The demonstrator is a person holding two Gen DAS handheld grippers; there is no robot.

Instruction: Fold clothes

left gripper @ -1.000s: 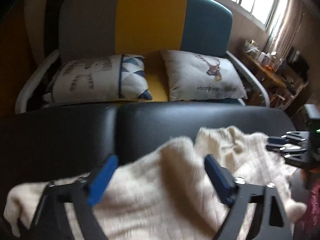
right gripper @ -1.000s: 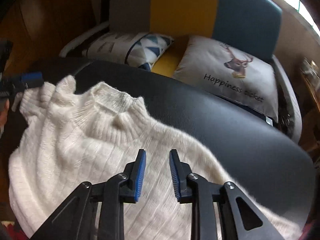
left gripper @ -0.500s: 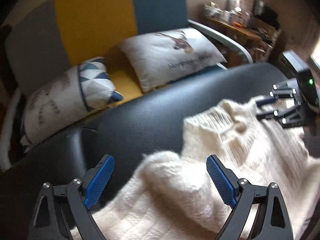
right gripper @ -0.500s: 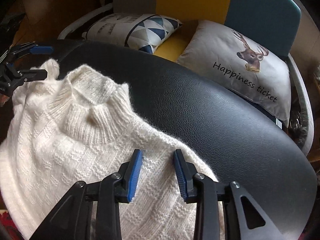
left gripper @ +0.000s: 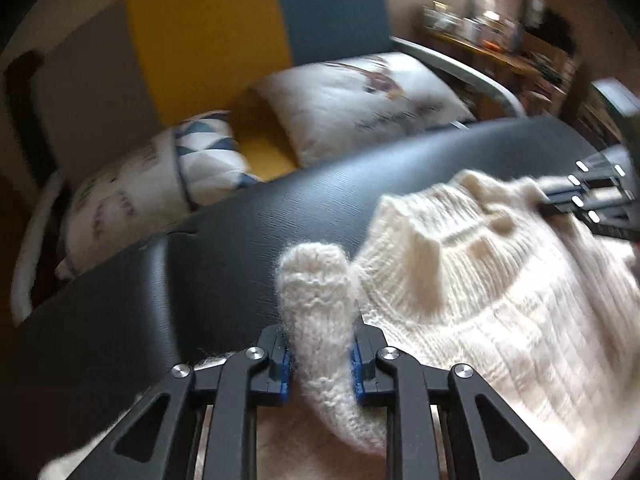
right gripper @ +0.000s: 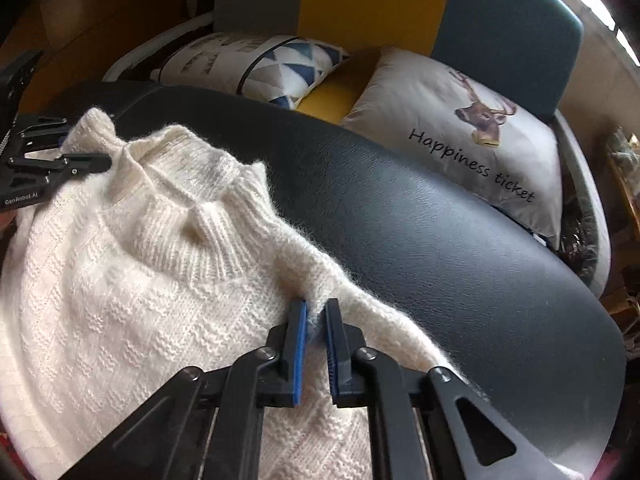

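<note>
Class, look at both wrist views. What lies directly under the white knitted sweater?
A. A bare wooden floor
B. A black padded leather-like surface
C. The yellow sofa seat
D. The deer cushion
B: the white knitted sweater is spread over the black padded surface, while the deer cushion sits behind it on the sofa.

Fuzzy cream knit sweater [right gripper: 120,280] lying on glossy, grained black leatherette surface [right gripper: 460,248]; matt cloth pillows [right gripper: 460,120] sitting behind.
</note>
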